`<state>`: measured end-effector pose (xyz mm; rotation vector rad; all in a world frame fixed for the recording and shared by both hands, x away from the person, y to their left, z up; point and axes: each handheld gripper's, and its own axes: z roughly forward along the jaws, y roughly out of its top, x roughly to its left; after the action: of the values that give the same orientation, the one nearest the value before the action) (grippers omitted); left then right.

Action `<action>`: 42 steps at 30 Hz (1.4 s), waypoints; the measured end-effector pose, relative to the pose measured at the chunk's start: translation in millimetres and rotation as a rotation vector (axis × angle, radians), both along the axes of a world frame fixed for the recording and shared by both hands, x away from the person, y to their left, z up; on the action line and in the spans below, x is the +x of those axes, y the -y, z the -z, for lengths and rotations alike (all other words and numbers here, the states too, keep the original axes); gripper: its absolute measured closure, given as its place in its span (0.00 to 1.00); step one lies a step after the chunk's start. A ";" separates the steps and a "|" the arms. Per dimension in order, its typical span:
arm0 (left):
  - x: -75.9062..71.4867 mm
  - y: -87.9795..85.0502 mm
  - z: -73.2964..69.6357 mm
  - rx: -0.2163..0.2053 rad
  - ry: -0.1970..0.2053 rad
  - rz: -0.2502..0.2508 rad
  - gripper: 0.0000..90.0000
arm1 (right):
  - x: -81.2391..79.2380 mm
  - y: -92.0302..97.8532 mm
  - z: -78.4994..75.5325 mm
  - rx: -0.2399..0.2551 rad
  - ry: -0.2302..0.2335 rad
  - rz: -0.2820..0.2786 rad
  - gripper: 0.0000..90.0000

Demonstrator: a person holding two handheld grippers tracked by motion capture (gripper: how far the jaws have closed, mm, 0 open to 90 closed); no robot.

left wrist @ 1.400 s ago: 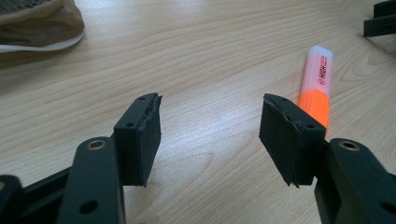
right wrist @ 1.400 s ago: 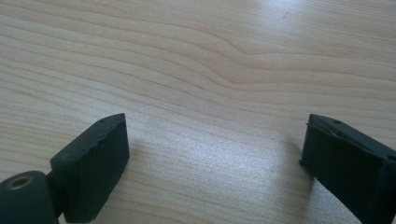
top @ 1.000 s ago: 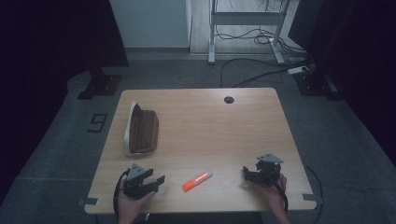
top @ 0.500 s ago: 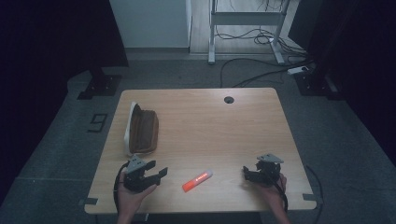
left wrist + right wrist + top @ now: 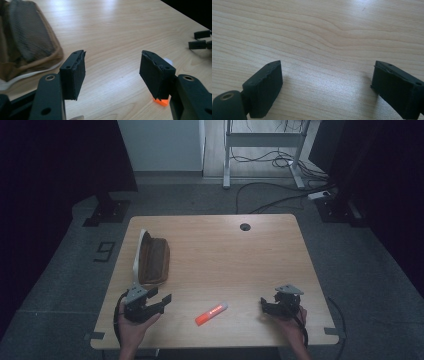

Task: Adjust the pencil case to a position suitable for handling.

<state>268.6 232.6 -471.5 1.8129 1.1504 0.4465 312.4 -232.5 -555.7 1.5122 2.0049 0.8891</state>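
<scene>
A wooden desk (image 5: 250, 255) carries a brown pouch (image 5: 152, 261) at its left side. The left gripper (image 5: 161, 301) and right gripper (image 5: 263, 304) both have fingers apart, holding nothing. Between them, near the front edge, lies an orange-and-white marker (image 5: 212, 313).

A white mark shaped like the numeral 9 (image 5: 104, 251) sits on the grey floor left of the bench. The orange marker (image 5: 211, 313) bears white lettering too small to read.

Dim room, grey floor (image 5: 65, 285), wooden table (image 5: 240, 255)
</scene>
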 end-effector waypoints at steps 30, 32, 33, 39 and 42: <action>14.6 -46.8 -24.5 0.019 0.061 -0.182 0.31 | -0.4 0.3 -0.2 0.001 0.003 0.007 0.12; 17.5 -48.2 -23.9 0.023 0.056 -0.187 0.29 | -0.4 0.3 -0.2 0.001 0.003 0.008 0.12; 19.1 -48.8 -23.5 0.024 0.053 -0.192 0.29 | -0.4 0.3 -0.2 0.001 0.003 0.008 0.12; 28.4 -53.8 -23.0 0.030 0.047 -0.209 0.25 | -0.4 0.3 -0.2 0.001 0.003 0.009 0.13; 32.4 -55.1 -22.6 0.027 0.045 -0.209 0.24 | -0.4 0.4 -0.2 0.001 0.003 0.008 0.13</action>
<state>301.0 287.7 -448.9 1.7039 1.3131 0.6236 312.0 -232.9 -555.5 1.5178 1.9946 0.8888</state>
